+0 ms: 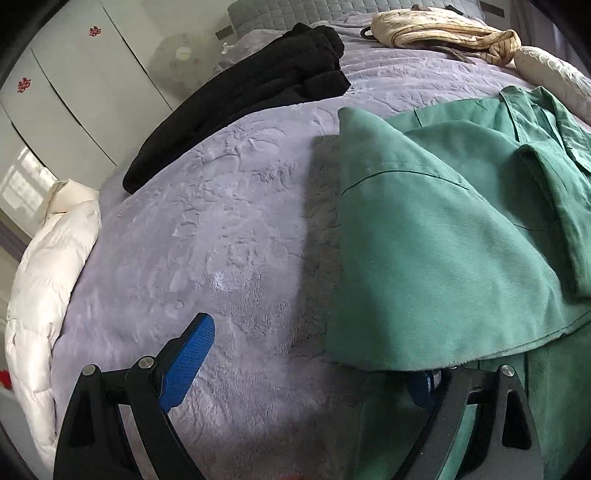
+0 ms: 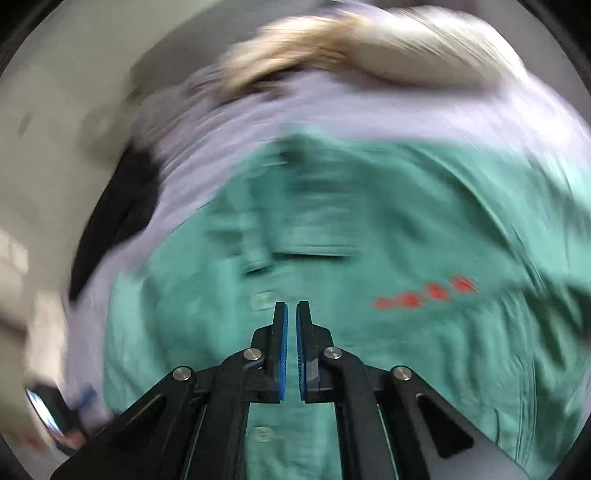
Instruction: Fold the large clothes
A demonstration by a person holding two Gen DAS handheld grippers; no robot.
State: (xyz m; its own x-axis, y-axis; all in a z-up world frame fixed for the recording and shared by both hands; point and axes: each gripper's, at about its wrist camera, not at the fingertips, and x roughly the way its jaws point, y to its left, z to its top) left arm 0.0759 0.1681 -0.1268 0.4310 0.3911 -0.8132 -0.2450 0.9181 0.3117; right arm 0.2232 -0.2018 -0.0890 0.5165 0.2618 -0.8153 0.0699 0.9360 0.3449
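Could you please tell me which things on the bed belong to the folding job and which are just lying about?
In the job:
green shirt
left gripper
right gripper

Lying about:
black garment
striped cream cloth
white duvet
purple blanket

- Your green jacket (image 1: 443, 229) lies spread on the lilac bed blanket (image 1: 221, 221), at its right side in the left wrist view.
- One large flap is folded over the body, its pointed corner raised toward the far end of the bed.
- The collar and placket lie rumpled at the far right.
- In the blurred right wrist view you see the front facing up, with pale buttons and red lettering (image 2: 424, 295).
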